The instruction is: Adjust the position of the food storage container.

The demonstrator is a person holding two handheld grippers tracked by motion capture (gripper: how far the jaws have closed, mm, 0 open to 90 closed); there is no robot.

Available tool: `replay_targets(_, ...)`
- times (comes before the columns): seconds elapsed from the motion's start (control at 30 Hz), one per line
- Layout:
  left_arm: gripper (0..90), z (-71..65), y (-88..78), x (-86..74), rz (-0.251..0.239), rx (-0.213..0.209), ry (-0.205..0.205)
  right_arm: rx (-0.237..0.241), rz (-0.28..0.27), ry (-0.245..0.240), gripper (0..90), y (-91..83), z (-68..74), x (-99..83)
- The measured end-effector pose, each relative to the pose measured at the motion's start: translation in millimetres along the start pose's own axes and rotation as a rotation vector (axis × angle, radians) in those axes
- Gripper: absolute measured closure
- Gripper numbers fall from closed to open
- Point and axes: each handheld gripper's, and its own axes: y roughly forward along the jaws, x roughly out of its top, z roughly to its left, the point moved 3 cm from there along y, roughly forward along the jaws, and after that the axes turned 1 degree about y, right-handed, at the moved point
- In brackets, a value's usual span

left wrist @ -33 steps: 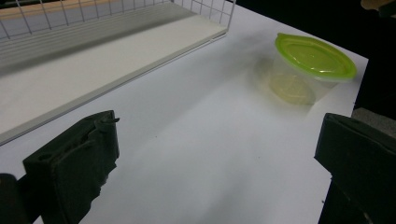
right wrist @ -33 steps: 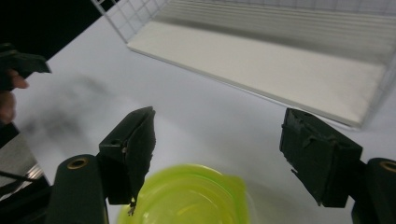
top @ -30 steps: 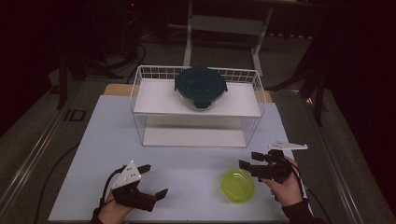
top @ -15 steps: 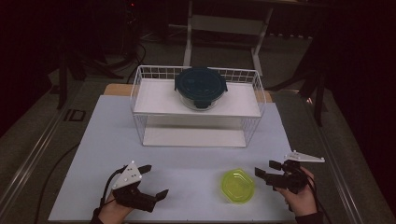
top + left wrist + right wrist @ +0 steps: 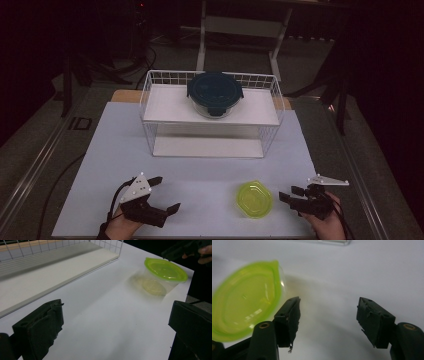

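Green-lidded container [image 5: 254, 198] on counter [image 5: 200, 170], near front edge, approx 5 o'clock from wire rack [image 5: 212, 112]. R gripper [image 5: 292, 194] just beside it at 3 o'clock, jaws spread but just been closing, nothing btwn them, no contact. L gripper [image 5: 162, 195] well apart at 9 o'clock, jaws spread, empty. Dark-lidded bowl [image 5: 215, 92] on rack top shelf.

table [image 5: 200, 180] bears rack [image 5: 212, 145], green-lidded container [image 5: 254, 198].

A dim room surrounds the white table [image 5: 125, 150]. Beyond the table, grey floor [image 5: 165, 52], dark stand legs and a pale frame [image 5: 245, 25]; cables lie left of it.
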Motion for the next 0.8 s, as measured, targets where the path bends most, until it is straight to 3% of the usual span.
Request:
replay_targets(0.17, 0.0, 0.0, 0.0, 0.2, -0.001, 0.001, 0.002, 0.021, 0.036, 0.002, 48.9, 2.7, 2.6, -7.0)
replay_targets(0.5, 0.0, 0.4, -1.1, 0.8, -0.003, 0.004, 0.006, 0.081, 0.127, -0.060, 89.7, 12.4, 15.4, -17.0)
replay_targets(0.8, 0.0, 0.6, -1.0, 0.7, -0.003, 0.005, 0.005, 0.164, 0.194, -0.119, 90.0, 22.4, 34.5, -22.7)
